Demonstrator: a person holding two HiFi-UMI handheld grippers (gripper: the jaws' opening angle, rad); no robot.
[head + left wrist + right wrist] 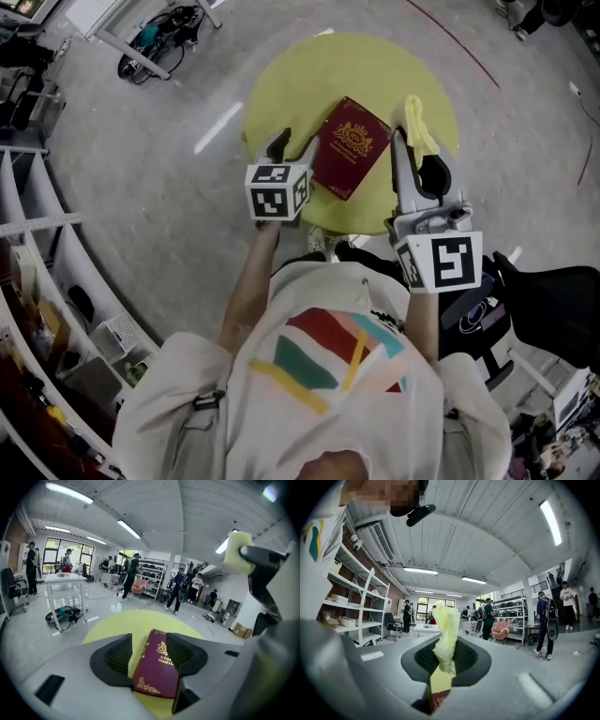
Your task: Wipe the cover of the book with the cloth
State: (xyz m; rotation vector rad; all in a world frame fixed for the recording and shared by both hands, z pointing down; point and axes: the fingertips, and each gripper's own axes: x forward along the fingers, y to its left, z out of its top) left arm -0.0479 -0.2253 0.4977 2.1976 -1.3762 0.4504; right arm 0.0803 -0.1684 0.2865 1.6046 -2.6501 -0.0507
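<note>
The maroon book [352, 145] lay on a round yellow table [281, 84] above a grey polished floor [141, 169] (white shelving [37, 234] stood at the left). The left gripper [297, 142] had its jaws apart about the book's near corner. The right gripper [403, 136] clenched the yellow cloth [418, 120].

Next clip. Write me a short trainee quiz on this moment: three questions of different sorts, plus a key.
1. True or false: the right gripper is shut on the cloth.
2. Where does the book lie? A) on the floor B) on the yellow table C) on a shelf
3. Fill in: the left gripper's jaws stand ___.
Key: 1 true; 2 B; 3 open, with no grip on the book.
</note>
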